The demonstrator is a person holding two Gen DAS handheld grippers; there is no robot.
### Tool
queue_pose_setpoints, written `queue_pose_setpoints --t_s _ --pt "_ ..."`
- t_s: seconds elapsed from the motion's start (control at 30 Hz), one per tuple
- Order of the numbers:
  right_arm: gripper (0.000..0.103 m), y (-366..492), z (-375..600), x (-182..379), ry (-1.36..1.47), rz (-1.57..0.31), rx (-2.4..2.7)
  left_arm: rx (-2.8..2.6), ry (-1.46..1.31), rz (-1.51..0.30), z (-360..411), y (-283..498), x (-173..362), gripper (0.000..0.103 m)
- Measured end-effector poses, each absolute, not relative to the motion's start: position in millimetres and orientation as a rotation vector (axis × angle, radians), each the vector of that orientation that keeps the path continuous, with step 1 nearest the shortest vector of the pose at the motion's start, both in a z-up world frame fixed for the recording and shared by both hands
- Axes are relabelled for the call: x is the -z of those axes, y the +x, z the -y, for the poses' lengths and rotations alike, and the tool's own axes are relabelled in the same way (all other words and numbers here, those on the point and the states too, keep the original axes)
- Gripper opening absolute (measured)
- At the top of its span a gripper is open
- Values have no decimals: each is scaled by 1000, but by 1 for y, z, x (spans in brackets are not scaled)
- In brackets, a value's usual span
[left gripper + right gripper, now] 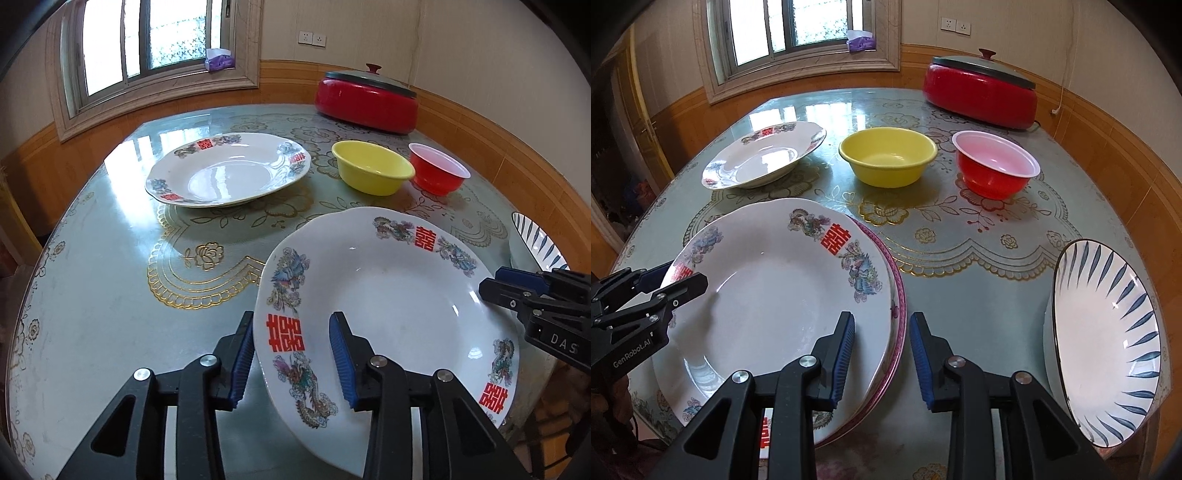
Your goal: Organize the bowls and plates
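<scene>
White patterned plate (388, 306) lies tilted at the table's near edge on a pink-rimmed plate (899, 295), its left rim between the left gripper (291, 354)'s spread pads and its right rim between the right gripper (881, 356)'s; neither visibly presses. Three patterned plates counted, two bowls, one striped dish (1108, 343). Green glossy table (110, 295), wood-panelled room.

Glossy ceramic plate (388, 295) at the left hand-held gripper (291, 354); its pads (341, 354) ribbed blue rubber. Ahead: matt plastic yellow bowl (371, 166), shiny red bowl (437, 170). Table (110, 295) glassy.
</scene>
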State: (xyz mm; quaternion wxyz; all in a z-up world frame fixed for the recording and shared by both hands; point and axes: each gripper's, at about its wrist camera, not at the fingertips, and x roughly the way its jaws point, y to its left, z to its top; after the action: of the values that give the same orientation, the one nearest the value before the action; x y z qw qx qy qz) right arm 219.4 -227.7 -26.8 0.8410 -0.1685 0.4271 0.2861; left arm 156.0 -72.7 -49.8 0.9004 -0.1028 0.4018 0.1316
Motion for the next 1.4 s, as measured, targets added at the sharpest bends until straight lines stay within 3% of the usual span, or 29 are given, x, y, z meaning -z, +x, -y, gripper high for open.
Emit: queue_pose_setpoints --t_s 0.23,0.4,0.57,1.4 --pt "31 220 220 12 -334 -859 -585 -284 -236 -814 63 150 45 44" --pt "31 220 208 7 -324 -849 -567 -287 -239 -793 54 144 36 55" --pt "31 218 198 3 -295 -842 -559 -276 -231 -784 47 145 30 57" --pt "32 245 151 -2 -139 -966 -603 -159 -329 -827 -5 171 29 59"
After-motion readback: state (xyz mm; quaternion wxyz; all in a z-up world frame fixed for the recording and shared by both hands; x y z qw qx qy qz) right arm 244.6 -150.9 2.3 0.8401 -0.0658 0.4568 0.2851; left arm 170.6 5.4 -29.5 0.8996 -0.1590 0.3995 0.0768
